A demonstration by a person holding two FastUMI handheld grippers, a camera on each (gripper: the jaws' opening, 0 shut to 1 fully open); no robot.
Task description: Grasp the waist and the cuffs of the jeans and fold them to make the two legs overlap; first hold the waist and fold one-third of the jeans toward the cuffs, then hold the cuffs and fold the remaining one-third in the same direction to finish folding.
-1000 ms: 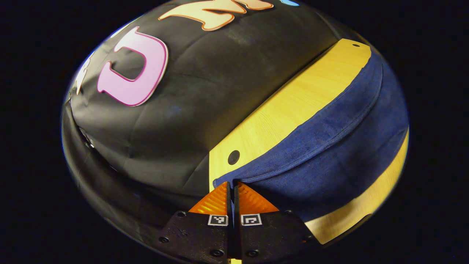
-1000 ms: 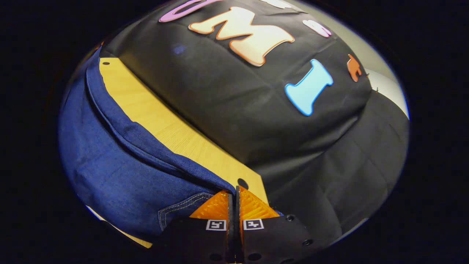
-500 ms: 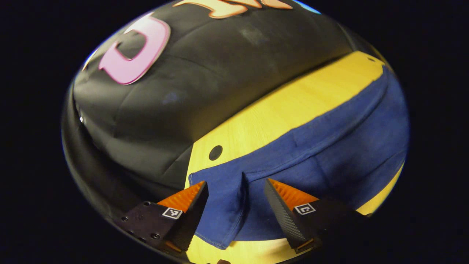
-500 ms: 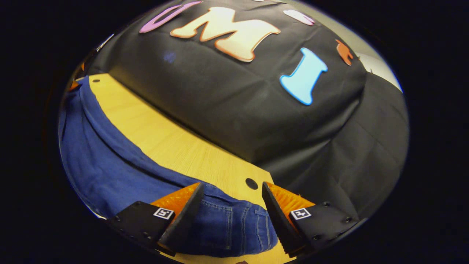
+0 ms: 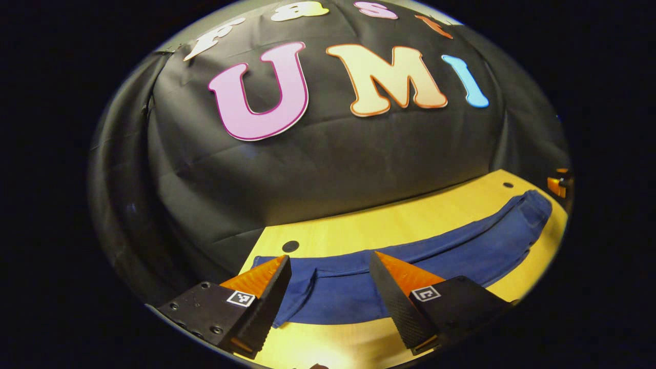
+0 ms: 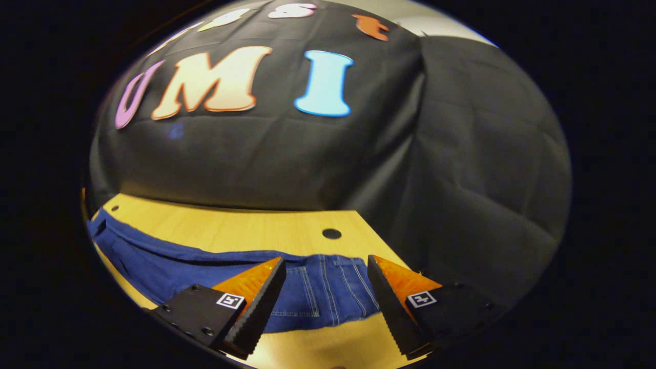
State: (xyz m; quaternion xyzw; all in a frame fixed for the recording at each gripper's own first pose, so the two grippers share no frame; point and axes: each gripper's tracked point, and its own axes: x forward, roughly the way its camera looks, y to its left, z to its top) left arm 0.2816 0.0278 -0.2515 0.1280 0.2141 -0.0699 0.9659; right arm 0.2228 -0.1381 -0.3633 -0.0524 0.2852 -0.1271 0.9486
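Right under your left gripper [image 5: 330, 287] the jaws are spread wide with nothing between them, and below sits one end of the jeans [image 5: 410, 266], looks like the cuff end, lying flat on the wooden table [image 5: 359, 230]. Same story on your right gripper [image 6: 325, 289]: fingers apart, gripping nothing, hovering over the other end, where you can see stitching and what I'd guess is the waist with a pocket seam. Past the fingers the denim runs as one long narrow strip across the table, a lengthwise fold line along it, so the legs look stacked on each other already. Step one seems done, I'd say. What's left is both thirds: the waist hasn't gone toward the cuffs, and the cuffs haven't followed. Further out in the left gripper view you can just catch a bit of the other gripper [image 5: 558, 183] beyond the far end of the jeans. Behind it all is the black cloth wall [image 6: 287, 154] of the booth.
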